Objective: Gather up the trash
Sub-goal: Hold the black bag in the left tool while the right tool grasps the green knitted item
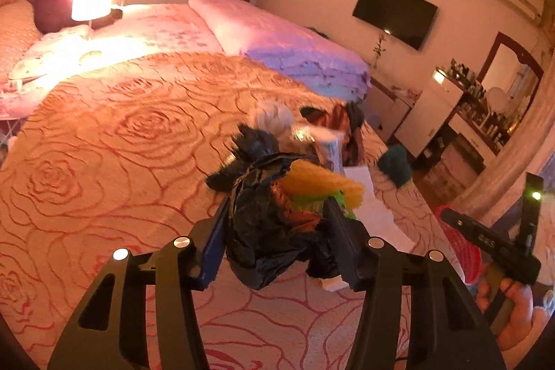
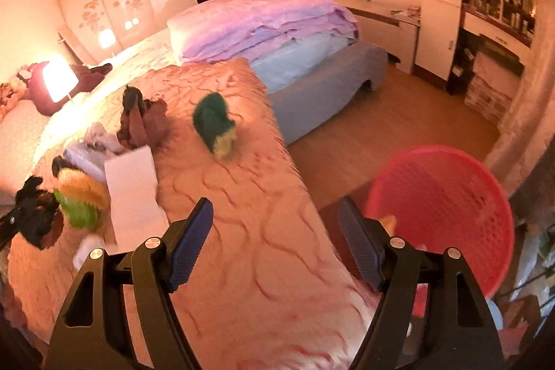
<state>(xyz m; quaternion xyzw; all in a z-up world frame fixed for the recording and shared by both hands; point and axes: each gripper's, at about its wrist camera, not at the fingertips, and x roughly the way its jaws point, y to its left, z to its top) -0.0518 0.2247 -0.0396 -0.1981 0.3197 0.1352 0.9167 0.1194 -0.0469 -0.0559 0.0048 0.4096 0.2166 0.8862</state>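
A: What is happening on the bed (image 1: 104,134)?

B: The left gripper (image 1: 277,224) is pinching a crumpled black bag (image 1: 274,231), its fingers (image 1: 216,241) pressing in on both sides. A yellow sponge (image 1: 322,184) is sitting just behind it.

A: And the other one?

B: The right gripper (image 2: 277,238) is hovering over the bed's edge, its 2 fingers spread with nothing between them. A red basket (image 2: 451,196) is standing on the floor just beside.

A: What comes next?

B: Probably carrying the bag over the basket. A white paper (image 2: 133,186) and a green sponge (image 2: 211,120) are lying uncollected.
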